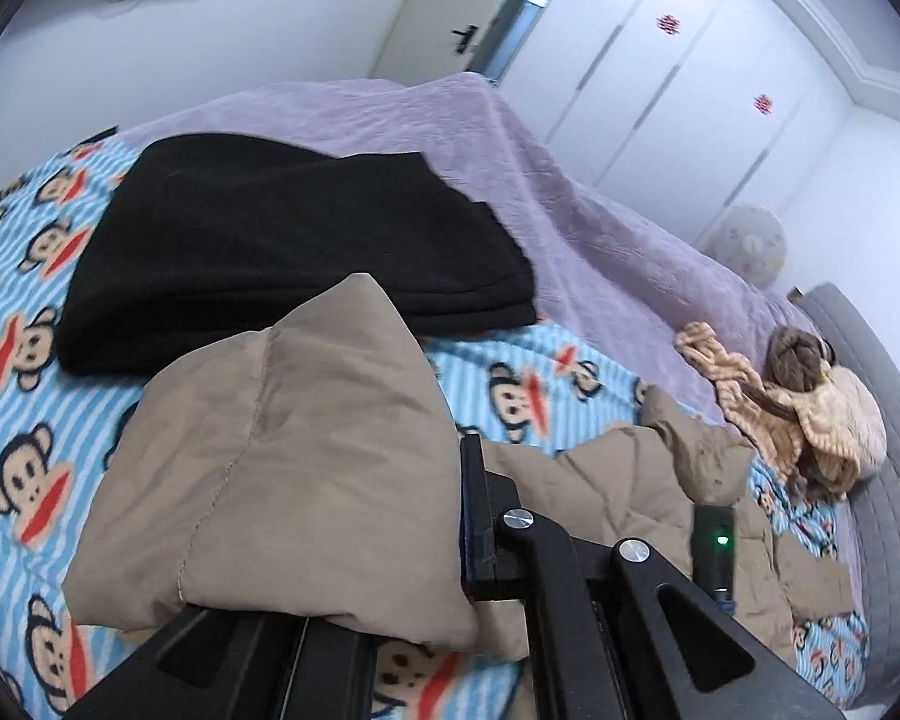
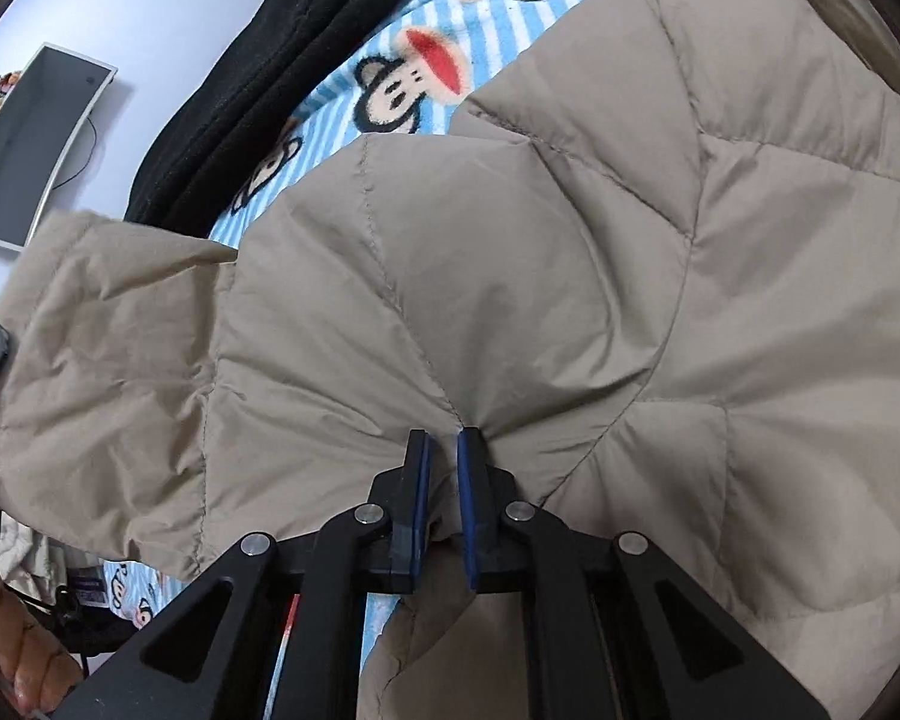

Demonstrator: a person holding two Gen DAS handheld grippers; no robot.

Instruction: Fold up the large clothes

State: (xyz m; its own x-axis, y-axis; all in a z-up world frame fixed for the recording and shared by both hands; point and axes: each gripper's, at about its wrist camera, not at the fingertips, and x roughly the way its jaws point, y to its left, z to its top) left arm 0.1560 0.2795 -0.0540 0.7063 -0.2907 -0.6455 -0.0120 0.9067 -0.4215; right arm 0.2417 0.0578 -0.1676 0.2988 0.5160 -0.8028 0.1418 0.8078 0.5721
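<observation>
A beige quilted jacket lies spread over the bed and fills most of the right wrist view. My right gripper is shut on a pinch of its fabric at a seam, its blue pads nearly touching. In the left wrist view a lifted fold of the same beige quilted jacket drapes over my left gripper and hides one finger. The other finger presses against the fabric, so it is shut on the fold. The rest of the jacket trails off to the right across the blanket.
A blue striped monkey-print blanket covers the bed, with a folded black garment lying behind the jacket. A purple blanket lies farther back. Tan plush clothing sits by the grey headboard. A hand shows at the lower left.
</observation>
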